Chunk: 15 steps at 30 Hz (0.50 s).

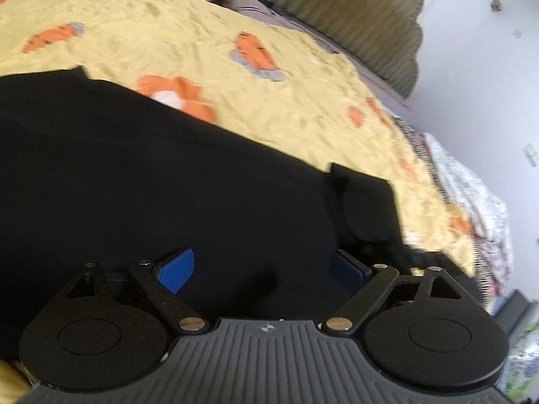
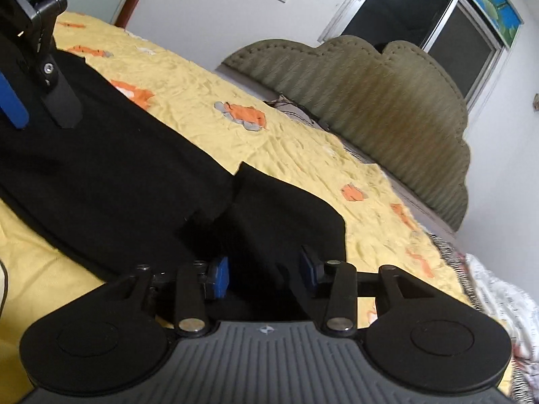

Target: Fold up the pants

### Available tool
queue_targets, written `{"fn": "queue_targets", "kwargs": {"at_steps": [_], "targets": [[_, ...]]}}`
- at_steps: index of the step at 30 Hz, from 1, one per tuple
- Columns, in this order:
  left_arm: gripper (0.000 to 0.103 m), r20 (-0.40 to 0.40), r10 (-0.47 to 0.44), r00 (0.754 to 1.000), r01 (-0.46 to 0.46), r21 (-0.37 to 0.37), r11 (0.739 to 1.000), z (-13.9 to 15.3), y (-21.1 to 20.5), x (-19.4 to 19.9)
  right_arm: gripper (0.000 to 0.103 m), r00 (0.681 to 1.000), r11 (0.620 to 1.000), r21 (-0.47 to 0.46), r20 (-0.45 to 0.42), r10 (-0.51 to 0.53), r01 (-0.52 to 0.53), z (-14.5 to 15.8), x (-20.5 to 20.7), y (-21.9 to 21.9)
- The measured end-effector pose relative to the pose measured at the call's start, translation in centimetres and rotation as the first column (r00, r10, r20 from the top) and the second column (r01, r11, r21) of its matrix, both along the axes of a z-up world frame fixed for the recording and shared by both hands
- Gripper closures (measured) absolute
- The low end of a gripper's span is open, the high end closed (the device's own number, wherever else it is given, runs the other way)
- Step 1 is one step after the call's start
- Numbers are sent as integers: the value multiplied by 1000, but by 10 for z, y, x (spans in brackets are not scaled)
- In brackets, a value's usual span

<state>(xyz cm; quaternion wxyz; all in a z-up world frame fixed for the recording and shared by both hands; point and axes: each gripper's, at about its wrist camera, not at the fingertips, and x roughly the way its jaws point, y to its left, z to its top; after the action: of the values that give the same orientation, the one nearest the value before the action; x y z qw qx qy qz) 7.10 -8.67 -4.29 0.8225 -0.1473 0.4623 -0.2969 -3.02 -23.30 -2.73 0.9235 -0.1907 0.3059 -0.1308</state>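
On the yellow carrot-print bedspread (image 2: 303, 141) lie the black fabric pants (image 1: 151, 168). Left tongs (image 1: 262, 269) gape wide above them, empty. Right tongs (image 2: 266, 269) stand part-open astride pants fabric, pads apparently not pressing.

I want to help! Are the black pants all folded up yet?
Not yet. Done so far: the black pants lie spread out on the yellow bedspread, with one flap turned over at the near end. Right now both tools, left and right, hover open above the cloth, pinching nothing. Still left: the main folds into a small bundle.
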Motion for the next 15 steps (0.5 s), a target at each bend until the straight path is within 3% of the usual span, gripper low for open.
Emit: {"fn": "queue_targets", "kwargs": {"at_steps": [2, 3, 7, 10, 12, 15], "targets": [[12, -22, -28, 999, 27, -43, 999, -1, -8, 5, 77, 1000, 998, 68, 9, 16, -17, 4, 0, -6], [12, -45, -38, 998, 35, -62, 997, -3, -12, 8, 91, 999, 996, 91, 23, 22, -24, 7, -3, -7], [12, -171, -81, 982, 47, -195, 980, -17, -30, 28, 92, 992, 993, 75, 95, 81, -88, 24, -18, 9], [9, -259, -122, 958, 31, -329, 944, -30, -44, 44, 92, 984, 987, 59, 111, 139, -146, 30, -24, 21], [9, -307, -115, 945, -11, -379, 925, -38, -49, 52, 92, 981, 984, 53, 106, 162, -168, 31, -23, 27], [11, -349, -52, 936, -97, -397, 913, -46, -51, 61, 92, 979, 981, 55, 90, 182, -188, 28, -21, 33]]}}
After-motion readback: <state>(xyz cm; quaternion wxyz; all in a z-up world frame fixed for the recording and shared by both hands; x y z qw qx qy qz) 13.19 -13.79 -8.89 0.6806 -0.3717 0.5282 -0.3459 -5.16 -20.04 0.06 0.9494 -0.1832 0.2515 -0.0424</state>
